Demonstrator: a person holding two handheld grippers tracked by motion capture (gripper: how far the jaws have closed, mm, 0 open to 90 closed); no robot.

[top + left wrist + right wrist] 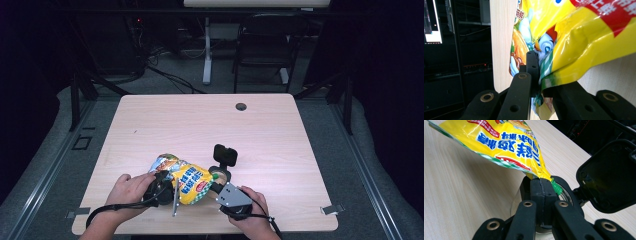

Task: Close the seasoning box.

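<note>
A: Step in hand, as I read it: both grippers have the yellow snack bag (189, 183) pinched and hold it just above the near edge of the wooden surface (210, 125), ready to pull it open or tip it.

B: Jaws?

A: Left gripper (536, 75) clamped on the bag's crumpled side, foil bunched between the pads. Right gripper (543, 195) closed tight on the bag's corner, by the green-edged seal. The bag's corner hangs over an open round container (221, 175) with a black flip lid (225, 155) raised behind it (contents not visible).

B: Next move?

A: Likely opposing pulls to tear the seal, kept slow so nothing spills off the container.

B: Any writing?

A: Blue Chinese characters, a red band with white ones, a cartoon bird; no brand I can read.
</note>
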